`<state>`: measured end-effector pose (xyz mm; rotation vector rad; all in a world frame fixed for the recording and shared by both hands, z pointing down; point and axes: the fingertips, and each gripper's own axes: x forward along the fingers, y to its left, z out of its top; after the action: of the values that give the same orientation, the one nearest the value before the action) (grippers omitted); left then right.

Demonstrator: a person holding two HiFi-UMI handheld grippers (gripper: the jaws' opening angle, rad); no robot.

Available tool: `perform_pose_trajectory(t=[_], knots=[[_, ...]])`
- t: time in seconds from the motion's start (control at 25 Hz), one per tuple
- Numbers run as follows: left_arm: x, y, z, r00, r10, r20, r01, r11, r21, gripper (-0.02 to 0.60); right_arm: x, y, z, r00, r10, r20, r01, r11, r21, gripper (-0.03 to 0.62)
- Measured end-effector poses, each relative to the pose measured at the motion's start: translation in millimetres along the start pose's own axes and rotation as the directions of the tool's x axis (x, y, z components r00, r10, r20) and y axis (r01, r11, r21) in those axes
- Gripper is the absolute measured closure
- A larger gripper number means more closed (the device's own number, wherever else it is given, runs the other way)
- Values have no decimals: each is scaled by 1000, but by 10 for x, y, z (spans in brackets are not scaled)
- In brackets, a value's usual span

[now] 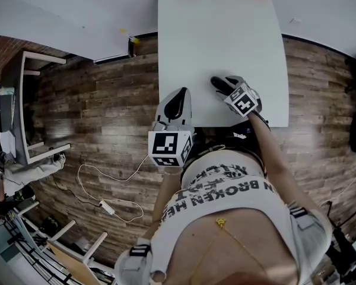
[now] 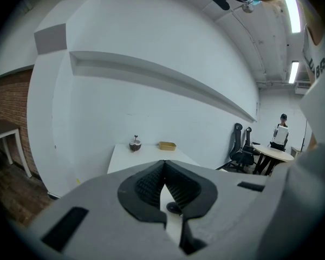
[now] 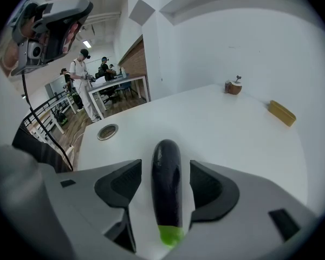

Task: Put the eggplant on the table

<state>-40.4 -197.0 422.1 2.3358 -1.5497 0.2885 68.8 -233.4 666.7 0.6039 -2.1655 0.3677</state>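
Standing at the near edge of the white worktop (image 1: 225,34), the person holds the left claw (image 2: 163,164) by its near-left corner, jaws closed together with nothing between them. Just beyond, toward 1 o'clock, the right claw (image 3: 167,167) tilts down at the surface with its jaws spread wide. The eggplant (image 3: 167,188) lies flat on the worktop between them, green stem end toward the claw's body and dark tip pointing away. A sliver of white shows on either side, so neither pad presses it. Off at the eggplant's 10 o'clock sits a round cable port (image 3: 107,131). At the far end stand a small brown round thing with a stem (image 3: 233,87) at 12 o'clock and a yellow tray (image 3: 282,113) at 1 o'clock.
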Motion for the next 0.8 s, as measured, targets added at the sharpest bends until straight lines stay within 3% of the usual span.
perform_pose_trajectory(t=[0.48,0.8], knots=[[18,-36,24,1000,-18,-1,19,1000,18,583,-410,-27,386,989,-18,145,31,996,-86,344],[103,-91,48,999,-42,-4,43,998,37,583,-795,-19,606,976,-57,208,90,984,-153,488]])
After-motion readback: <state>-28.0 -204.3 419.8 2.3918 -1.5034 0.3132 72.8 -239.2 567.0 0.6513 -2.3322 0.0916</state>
